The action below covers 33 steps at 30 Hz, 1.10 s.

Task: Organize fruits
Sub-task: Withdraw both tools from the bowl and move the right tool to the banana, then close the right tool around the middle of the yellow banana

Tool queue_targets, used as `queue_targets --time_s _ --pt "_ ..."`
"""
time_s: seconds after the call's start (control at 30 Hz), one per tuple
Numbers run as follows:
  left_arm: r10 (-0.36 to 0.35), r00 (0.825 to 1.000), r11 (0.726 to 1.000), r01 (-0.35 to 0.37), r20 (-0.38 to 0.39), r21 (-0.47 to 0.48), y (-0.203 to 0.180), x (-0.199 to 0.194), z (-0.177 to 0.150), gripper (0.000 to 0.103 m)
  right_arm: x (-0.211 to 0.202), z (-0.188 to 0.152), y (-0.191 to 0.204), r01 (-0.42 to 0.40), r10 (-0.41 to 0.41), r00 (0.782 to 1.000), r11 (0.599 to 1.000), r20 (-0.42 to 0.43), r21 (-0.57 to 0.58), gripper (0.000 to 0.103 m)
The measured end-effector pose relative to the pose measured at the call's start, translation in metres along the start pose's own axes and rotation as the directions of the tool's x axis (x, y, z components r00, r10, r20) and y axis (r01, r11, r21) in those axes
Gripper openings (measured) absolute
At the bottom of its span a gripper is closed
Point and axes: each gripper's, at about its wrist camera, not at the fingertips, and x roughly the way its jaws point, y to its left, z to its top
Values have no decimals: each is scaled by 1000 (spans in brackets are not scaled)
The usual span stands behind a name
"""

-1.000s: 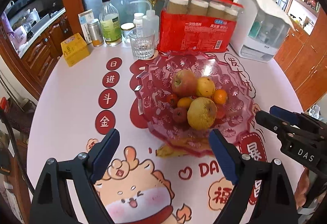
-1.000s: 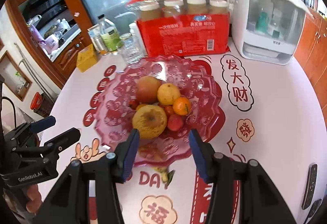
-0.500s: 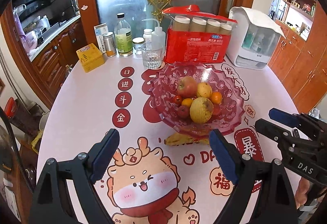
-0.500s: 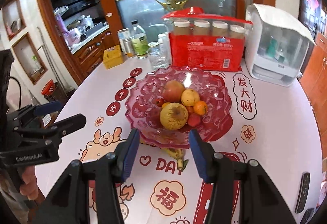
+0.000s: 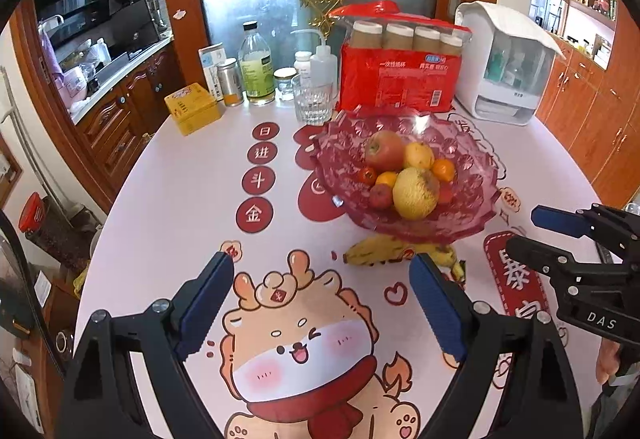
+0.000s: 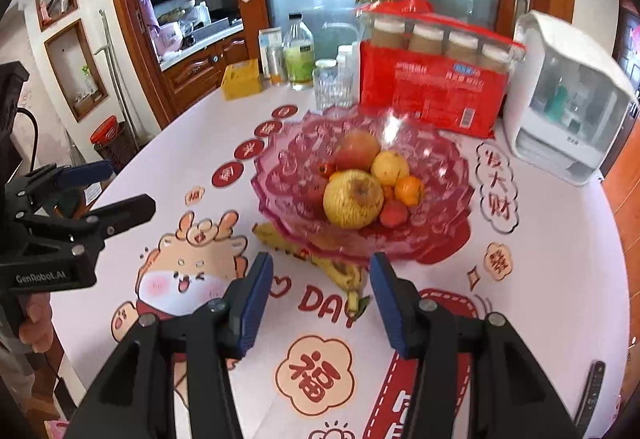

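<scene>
We are holding our left gripper (image 5: 320, 303) wide apart over the counter (image 5: 180, 199), with nothing in it. Our right gripper (image 6: 320, 299) is spread less wide and is holding nothing too. Just ahead of both grippers, bananas (image 6: 344, 273) are lying on the counter, partly tucked under the pink fruit bowl (image 5: 472, 199). A bit farther ahead, a big yellow fruit (image 6: 353, 199), an apple (image 5: 385, 150) and small oranges are sitting in that bowl.

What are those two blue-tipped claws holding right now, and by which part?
Nothing. The left gripper and right gripper both stand open over the table, with the bananas and the fruit bowl untouched ahead of them.
</scene>
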Motion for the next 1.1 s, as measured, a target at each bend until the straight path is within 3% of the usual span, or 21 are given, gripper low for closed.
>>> queue_targets --time_s 0.27,0.43,0.9,1.1 --pt "-7 999 998 5 -41 -59 -2 37 -37 89 46 -39 -21 -33 35 998 998 -58 45 51" --pt "-5 996 996 -3 -94 -87 -6 70 -47 89 76 -44 -33 -36 42 996 997 -76 69 51" --pt "-25 987 985 -3 -159 -172 -4 118 -53 89 134 -39 -21 22 -27 998 995 -49 -98 51" --pt "-28 985 983 -3 -167 -184 -2 122 -56 89 146 -35 -11 -5 0 999 991 -40 -133 51"
